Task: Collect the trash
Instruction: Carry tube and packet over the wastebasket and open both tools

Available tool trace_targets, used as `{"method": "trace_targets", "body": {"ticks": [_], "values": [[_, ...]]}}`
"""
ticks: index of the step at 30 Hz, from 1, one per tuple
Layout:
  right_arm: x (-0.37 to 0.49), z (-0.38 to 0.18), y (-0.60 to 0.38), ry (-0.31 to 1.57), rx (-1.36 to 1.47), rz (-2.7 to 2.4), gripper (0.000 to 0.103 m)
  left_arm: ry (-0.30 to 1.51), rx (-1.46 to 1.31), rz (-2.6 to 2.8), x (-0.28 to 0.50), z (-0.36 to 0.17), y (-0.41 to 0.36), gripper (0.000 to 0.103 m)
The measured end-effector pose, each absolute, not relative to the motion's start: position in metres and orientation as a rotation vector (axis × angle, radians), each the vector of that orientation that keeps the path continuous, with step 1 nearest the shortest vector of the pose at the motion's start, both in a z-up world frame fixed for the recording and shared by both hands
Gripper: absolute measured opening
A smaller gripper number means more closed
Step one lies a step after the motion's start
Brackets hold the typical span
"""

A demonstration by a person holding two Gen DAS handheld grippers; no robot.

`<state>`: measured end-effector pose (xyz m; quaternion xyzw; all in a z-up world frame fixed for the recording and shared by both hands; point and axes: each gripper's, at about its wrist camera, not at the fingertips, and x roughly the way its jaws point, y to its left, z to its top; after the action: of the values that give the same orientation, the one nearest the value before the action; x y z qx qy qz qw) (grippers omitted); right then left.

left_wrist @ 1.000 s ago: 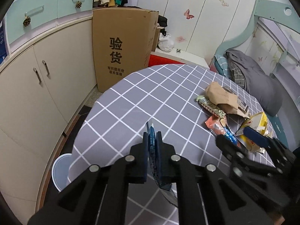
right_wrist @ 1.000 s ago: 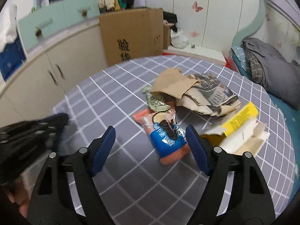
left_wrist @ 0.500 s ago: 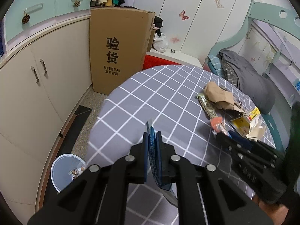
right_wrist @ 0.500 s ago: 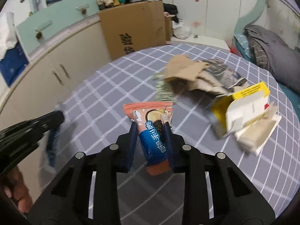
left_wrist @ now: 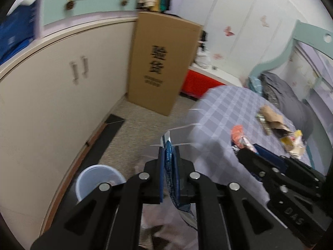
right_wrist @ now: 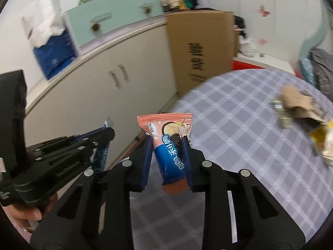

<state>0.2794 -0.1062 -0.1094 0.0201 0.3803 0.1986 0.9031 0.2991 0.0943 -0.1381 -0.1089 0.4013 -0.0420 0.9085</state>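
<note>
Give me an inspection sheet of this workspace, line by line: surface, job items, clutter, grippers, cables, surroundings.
Surface: round table under a grey checked cloth.
Job's things: pink-and-blue cookie wrapper and flat blue wrapper are both held in the air; pale blue trash bin stands on the floor by the cabinet.
Clutter: brown paper, a silver-green wrapper and a yellow carton lie on the table's far side.
Grippers: left gripper clamps the flat blue wrapper; right gripper clamps the cookie wrapper.
Cables: nothing seen.
Surroundings: cream cabinet, tall cardboard box, bed with grey bedding.
</note>
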Motion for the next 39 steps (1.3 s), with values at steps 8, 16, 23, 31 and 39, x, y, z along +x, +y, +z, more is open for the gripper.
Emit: {"method": "trace_targets", "body": {"ticks": [8, 16, 23, 31, 39], "values": [[0.285, -0.137, -0.007, 0.848, 0.025, 0.55, 0.028, 0.875, -0.285, 0.064, 0.288, -0.171, 0.191, 0.008], [0.296, -0.178, 0.065, 0.91, -0.009, 0.607, 0.03, 0.919, -0.315, 0.194, 0.282, -0.206, 0.258, 0.008], [0.312, -0.216, 0.088, 0.943, -0.006, 0.556, 0.054, 0.957, -0.348, 0.228, 0.285, -0.231, 0.285, 0.008], [0.31, -0.224, 0.078, 0.956, -0.021, 0.524, 0.061, 0.984, -0.34, 0.208, 0.293, -0.243, 0.279, 0.008], [0.304, -0.217, 0.07, 0.927, -0.034, 0.487, 0.067, 0.994, -0.317, 0.184, 0.296, -0.244, 0.266, 0.008]]}}
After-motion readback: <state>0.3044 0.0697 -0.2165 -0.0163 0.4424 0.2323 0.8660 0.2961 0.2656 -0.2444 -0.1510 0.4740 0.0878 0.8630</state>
